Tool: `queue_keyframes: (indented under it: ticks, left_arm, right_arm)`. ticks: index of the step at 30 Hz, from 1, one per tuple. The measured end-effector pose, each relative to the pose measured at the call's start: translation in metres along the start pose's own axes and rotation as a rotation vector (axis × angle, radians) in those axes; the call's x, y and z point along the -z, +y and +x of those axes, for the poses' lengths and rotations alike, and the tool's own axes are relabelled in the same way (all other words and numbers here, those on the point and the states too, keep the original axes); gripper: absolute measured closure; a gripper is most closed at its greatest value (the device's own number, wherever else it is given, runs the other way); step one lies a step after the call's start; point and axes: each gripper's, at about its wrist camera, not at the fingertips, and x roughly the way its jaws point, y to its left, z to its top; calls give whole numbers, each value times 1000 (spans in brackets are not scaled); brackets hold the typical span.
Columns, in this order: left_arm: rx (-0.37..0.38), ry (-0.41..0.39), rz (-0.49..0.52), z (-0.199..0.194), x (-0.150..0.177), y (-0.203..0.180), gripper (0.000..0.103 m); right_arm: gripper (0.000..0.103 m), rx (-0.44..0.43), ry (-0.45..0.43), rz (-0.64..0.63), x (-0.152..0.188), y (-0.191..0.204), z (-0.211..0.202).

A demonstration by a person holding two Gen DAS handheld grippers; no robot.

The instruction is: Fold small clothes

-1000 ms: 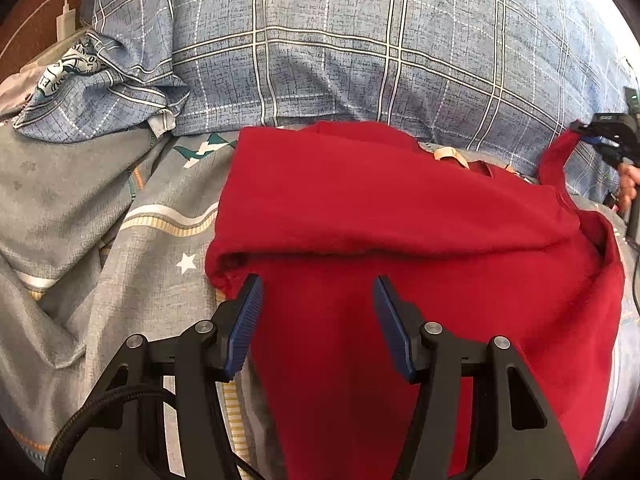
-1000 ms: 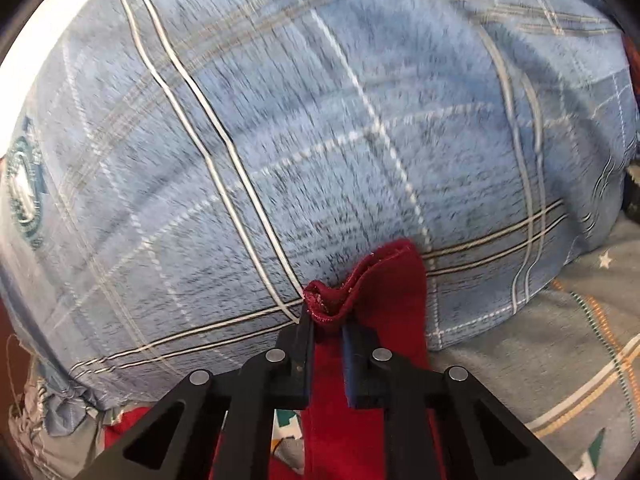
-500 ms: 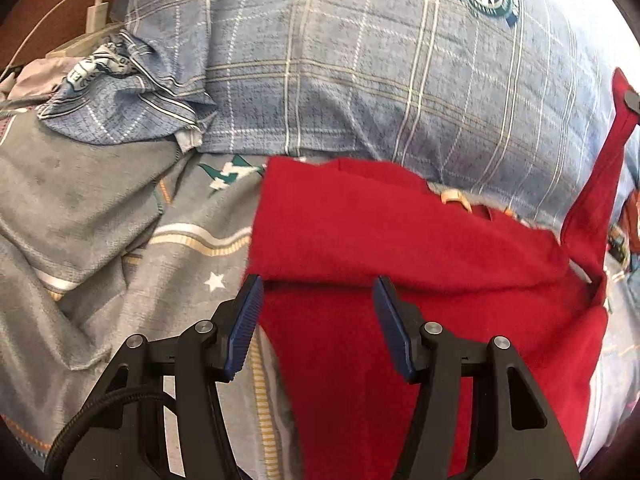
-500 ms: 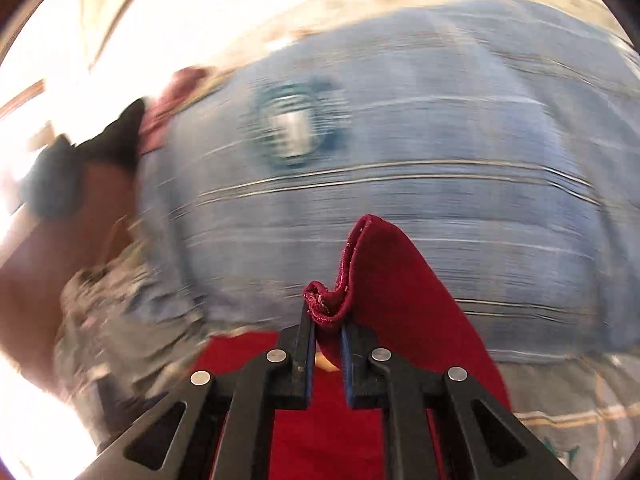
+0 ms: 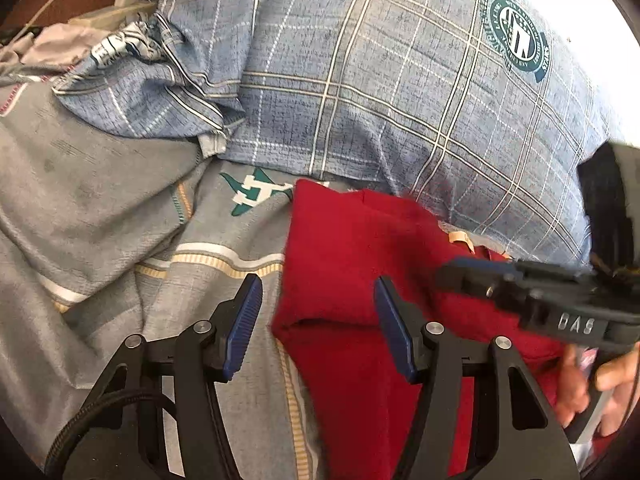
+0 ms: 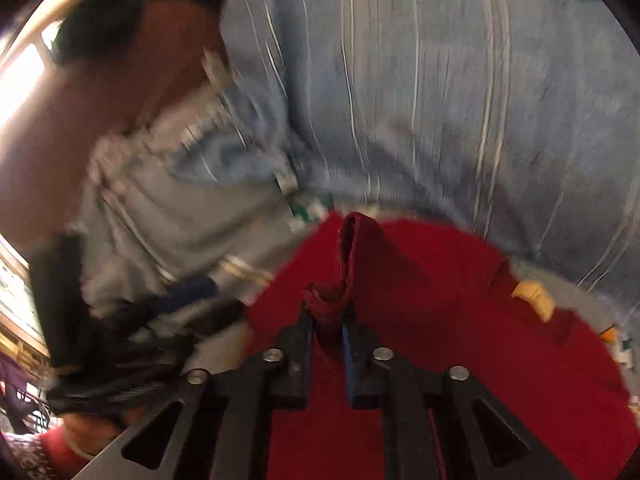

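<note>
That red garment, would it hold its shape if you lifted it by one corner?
Probably not. The red garment lies in soft folds and its edge bunches between the right claw's just-opening jaws, so it looks floppy. It likely weighs little. Its fuzzy weave suggests it won't slip easily.

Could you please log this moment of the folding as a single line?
left gripper: open over red garment | right gripper: jaws just opening, garment corner between them | fold unfinished

both wrist views look steeply down, close over bed; share red garment (image 5: 360, 264) (image 6: 460, 340), plaid pillow (image 5: 400, 92)
</note>
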Motion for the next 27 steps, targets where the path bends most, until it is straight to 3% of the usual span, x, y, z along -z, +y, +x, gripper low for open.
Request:
queue_keyframes:
  ticks: [1, 3, 5, 9, 13, 19, 20, 21, 22, 25, 27]
  left_arm:
    - [4, 3, 1, 1, 0, -1, 44]
    - [23, 11, 7, 3, 0, -3, 42]
    - [46, 3, 15, 4, 1, -7, 31]
    - [38, 9, 39, 12, 0, -16, 31]
    - [27, 24, 55, 25, -11, -28, 31]
    - [30, 154, 82, 69, -33, -56, 32]
    - [31, 190, 101, 78, -34, -61, 36]
    - [22, 218, 118, 85, -34, -65, 53]
    - [2, 243, 138, 91, -34, -69, 64]
    - [-6, 255, 176, 94, -38, -76, 87]
    - [18, 224, 178, 81, -47, -78, 88]
  right_arm:
    - [64, 8, 22, 21, 5, -6, 5]
    - [54, 10, 3, 61, 10, -13, 0]
    - [50, 7, -58, 103, 21, -23, -27]
    - [34, 73, -167, 189, 49, -42, -92]
    - [32, 208, -233, 291, 103, -84, -162]
    - [32, 302, -213, 452, 154, -135, -194]
    - [32, 298, -217, 477, 160, -140, -194]
    - [32, 294, -222, 492, 166, -146, -200]
    - [32, 292, -222, 505, 169, -149, -198]
    - [32, 258, -222, 535, 174, -154, -190]
    - [32, 236, -225, 561, 175, -157, -184]
